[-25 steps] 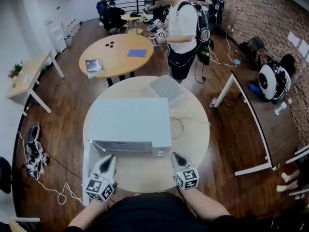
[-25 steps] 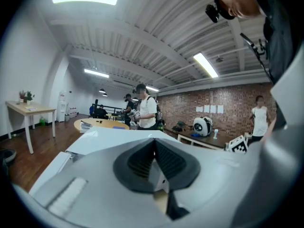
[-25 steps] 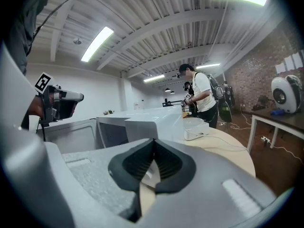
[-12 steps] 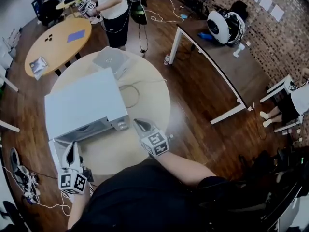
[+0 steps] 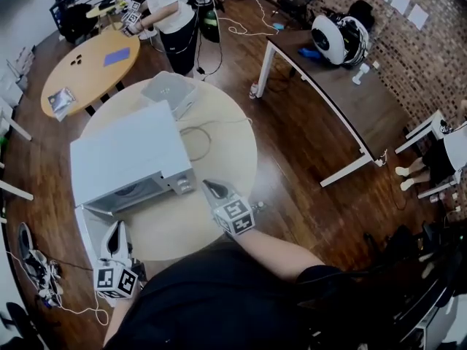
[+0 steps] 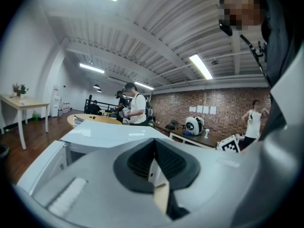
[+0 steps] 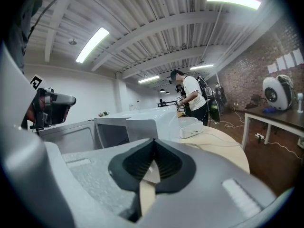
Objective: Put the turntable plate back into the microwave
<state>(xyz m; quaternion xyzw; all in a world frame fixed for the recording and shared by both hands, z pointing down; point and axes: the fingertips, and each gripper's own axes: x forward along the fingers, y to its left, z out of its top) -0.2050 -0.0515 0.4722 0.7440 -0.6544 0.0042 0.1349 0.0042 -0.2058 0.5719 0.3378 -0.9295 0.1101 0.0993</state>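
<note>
Both grippers were held at the near edge of the round table (image 5: 222,133), level with the front of the microwave (image 5: 128,155).

- Left gripper (image 5: 117,229): jaws pressed together, nothing between them. It sat just outside the open microwave door (image 5: 82,232).
- Right gripper (image 5: 209,188): jaws pressed together, empty. It sat just beside the microwave's right front corner.
- Turntable plate (image 5: 133,192): a round shape lay on the floor of the open cavity, apart from both grippers. It was too small for any detail to be made out.

Behind the microwave, a grey boxy device (image 5: 169,90) rested on the same table, with a cable (image 5: 198,143) looping beside it. Farther off stood an orange round table (image 5: 80,79) and a standing person (image 5: 171,9).
</note>
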